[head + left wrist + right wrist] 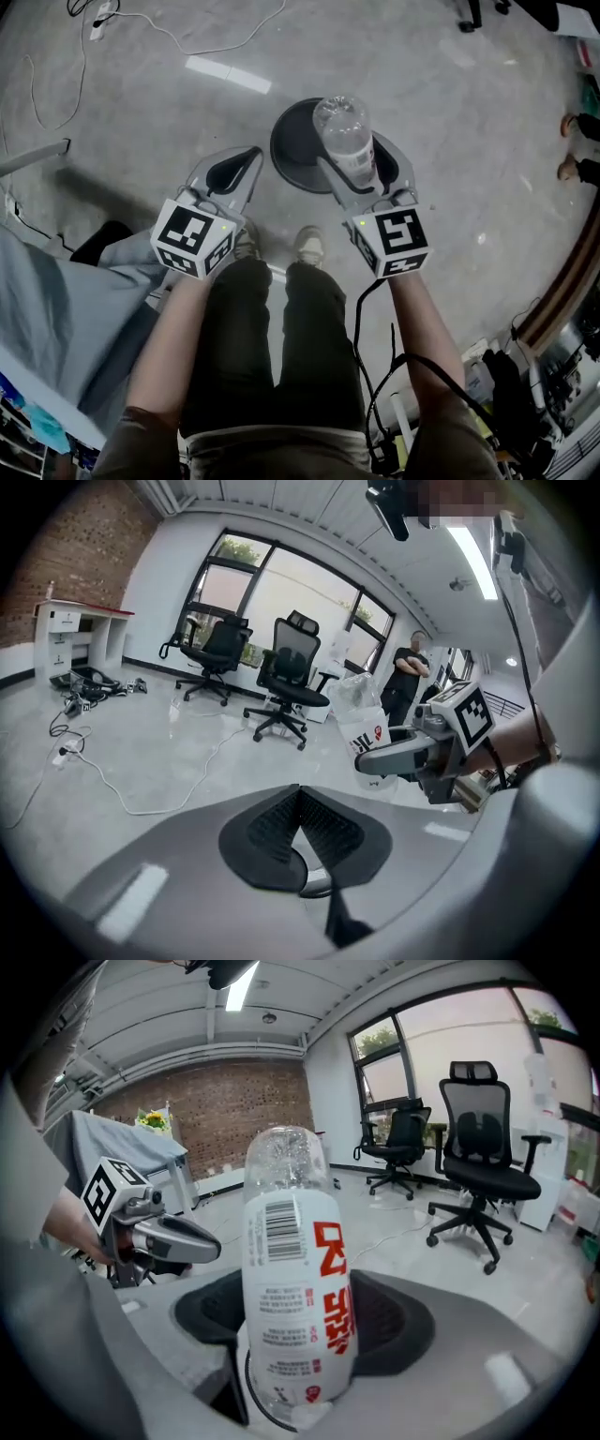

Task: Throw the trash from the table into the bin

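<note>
— What did the right gripper (pixel 362 167) have?

— The bottle (pixel 343 131). Its jaws were closed onto the labelled body from both sides, and the clear end stuck out past the tips. In the right gripper view the white label, with red print and a barcode, filled the gap between the dark pads (pixel 394 1321).

— And where was the bottle, then?

— In the air, off the table (pixel 56 300), held out in front of the legs (pixel 281 347). From the head view it lay over the right part of the bin (pixel 295 150), a dark round shape on the grey floor (pixel 450 122). How high above it, I could not tell.

— The left gripper (pixel 251 156)?

— Jaws pressed together, nothing between them. The left gripper view showed the two ribbed pads (pixel 272 832) meeting at a point. It was held just left of the bin, beside the right gripper, the two apart.

— Anything else round about?

— The table sat at the holder's left under a grey cloth. A white cable (pixel 141 811) trailed over the floor. Two black chairs (pixel 292 672) stood by the windows (pixel 281 592), and a bystander (pixel 409 672) in dark clothes stood past them with folded arms. A brick wall (pixel 234 1110) ran behind the table.
</note>
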